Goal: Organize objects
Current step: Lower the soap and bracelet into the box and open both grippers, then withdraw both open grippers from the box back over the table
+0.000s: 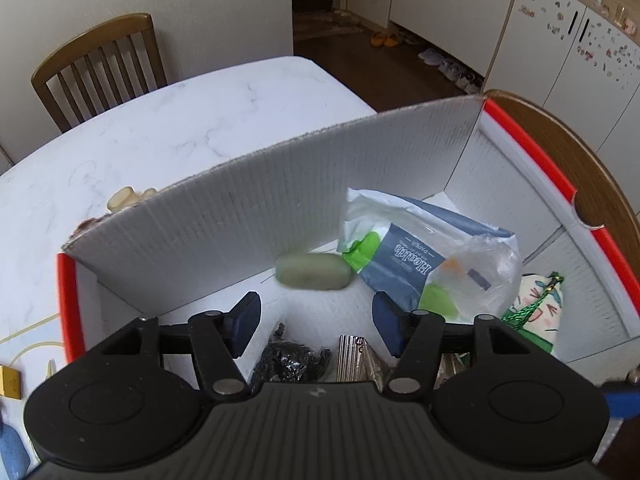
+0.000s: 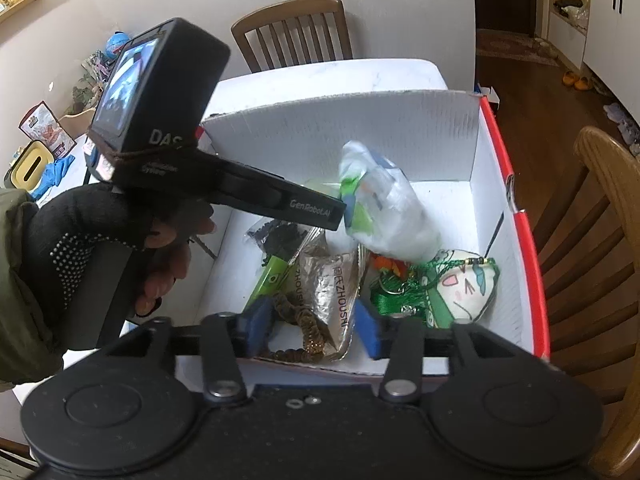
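Left tongs [image 1: 316,320] and right tongs [image 2: 306,330], both released with nothing between the pads, poised over the open box [image 1: 280,184] on the tabletop [image 1: 168,120]. The box already holds most of the items: a pale green soap bar [image 1: 314,277] lying loose near the far wall, a tissue pack [image 1: 404,256], a clear bag [image 1: 480,276], a foil packet [image 2: 332,300], a black bundle [image 1: 288,356], a beaded band [image 2: 298,334] and a drawn-face pouch [image 2: 466,286]. Sorting appears well advanced. Still outside, just beyond the far wall, lies a cream object [image 1: 124,198]; a small yellow item [image 1: 10,382] rests at the near left.
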Tool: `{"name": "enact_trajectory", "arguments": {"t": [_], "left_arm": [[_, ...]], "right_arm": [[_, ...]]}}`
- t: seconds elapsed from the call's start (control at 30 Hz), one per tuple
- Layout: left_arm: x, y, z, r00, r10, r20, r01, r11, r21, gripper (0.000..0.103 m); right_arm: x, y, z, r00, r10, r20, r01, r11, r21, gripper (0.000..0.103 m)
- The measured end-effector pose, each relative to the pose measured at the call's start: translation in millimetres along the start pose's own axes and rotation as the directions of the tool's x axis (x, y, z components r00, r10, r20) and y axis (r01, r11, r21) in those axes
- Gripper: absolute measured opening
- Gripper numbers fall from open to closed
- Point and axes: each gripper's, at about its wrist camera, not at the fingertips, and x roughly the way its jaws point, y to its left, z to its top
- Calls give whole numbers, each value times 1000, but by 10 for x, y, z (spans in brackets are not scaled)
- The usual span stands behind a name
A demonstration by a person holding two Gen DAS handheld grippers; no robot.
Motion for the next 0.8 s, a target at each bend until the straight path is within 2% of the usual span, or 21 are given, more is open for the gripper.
{"name": "enact_trajectory", "arguments": {"t": [0.07, 0.17, 0.53, 0.63, 0.8], "left_arm": [[-65, 16, -10, 1000, -8, 16, 8, 1000, -1, 61], [-162, 44, -31, 999, -16, 35, 16, 1000, -6, 61], [-628, 88, -178, 991, -68, 116, 70, 997, -12, 61], [-795, 119, -231, 986, -79, 146, 81, 997, -11, 69], [-1053, 204, -335, 979, -94, 183, 98, 995, -11, 70]], "right_arm": [[-32, 12, 3, 1000, -2, 11, 2, 1000, -3, 64], [-80, 27, 18, 1000, -1, 23, 1, 1000, -8, 70], [-218, 117, 46, 999, -3, 44, 5, 999, -36, 79], [-270, 168, 54, 999, -2, 53, 5, 999, -48, 82], [-325, 252, 62, 997, -14, 70, 18, 998, -64, 84]]}}
